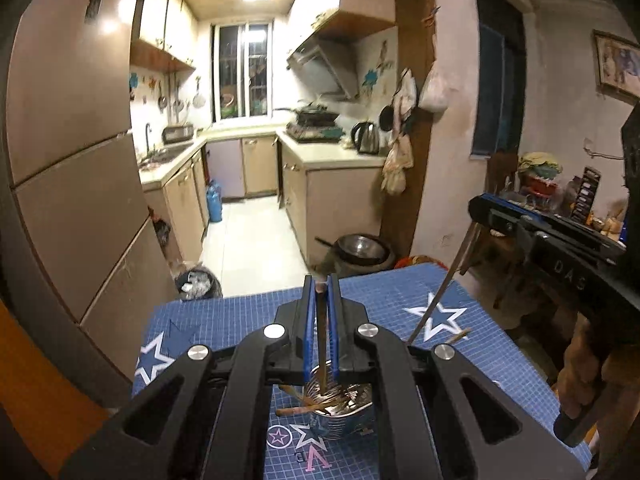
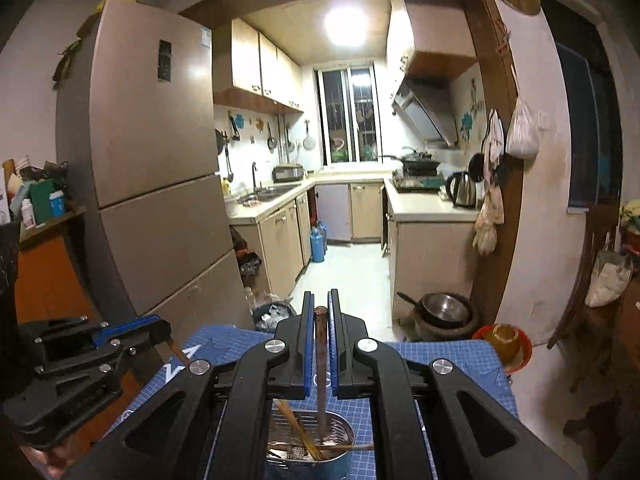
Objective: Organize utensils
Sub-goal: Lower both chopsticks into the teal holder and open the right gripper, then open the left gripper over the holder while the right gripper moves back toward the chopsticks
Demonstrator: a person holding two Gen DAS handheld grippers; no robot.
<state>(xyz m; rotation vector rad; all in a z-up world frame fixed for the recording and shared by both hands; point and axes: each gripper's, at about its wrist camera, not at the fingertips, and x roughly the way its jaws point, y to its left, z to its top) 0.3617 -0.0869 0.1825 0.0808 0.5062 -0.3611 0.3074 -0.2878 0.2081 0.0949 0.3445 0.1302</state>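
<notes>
The left hand-held gripper point(image 1: 321, 280) and right hand-held gripper point(image 2: 321, 312) each clamp a chopstick point(image 1: 320, 328) over the metal holder point(image 2: 312, 440) at 6 o'clock. Only the left view shows a loose chopstick point(image 1: 458, 337) on the counter point(image 1: 380, 292).

The right gripper point(image 2: 320, 312) points into a kitchen, its blue-lined jaws close on either side of a dark brown chopstick point(image 2: 321, 364) whose lower end stands in a metal utensil holder point(image 2: 340, 438) at 6 o'clock. More chopsticks point(image 2: 298, 432) lean inside the holder. It sits on a blue gridded mat point(image 2: 440, 350). The left gripper point(image 2: 160, 330) appears at 8 o'clock. A tall fridge point(image 2: 152, 168) stands at 10 o'clock.
</notes>
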